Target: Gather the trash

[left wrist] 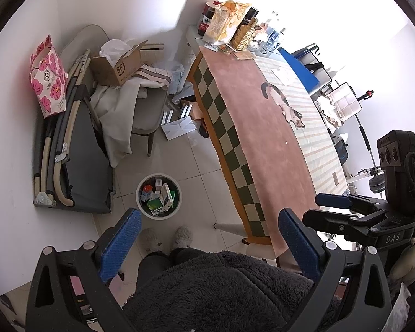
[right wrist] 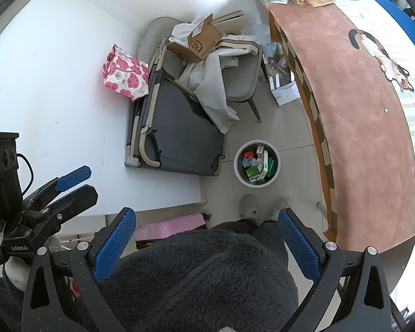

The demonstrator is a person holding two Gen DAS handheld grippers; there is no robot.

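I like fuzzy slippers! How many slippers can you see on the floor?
2. The left slipper and the right slipper sit side by side on the tiles, just in front of the trash bin, partly hidden by the person's legs.

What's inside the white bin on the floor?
The bin holds a loose pile of small cartons: green, white and one blue-and-red, some lying flat, one on edge. They cover the bottom, so anything beneath them is hidden. Both grippers are open and empty.
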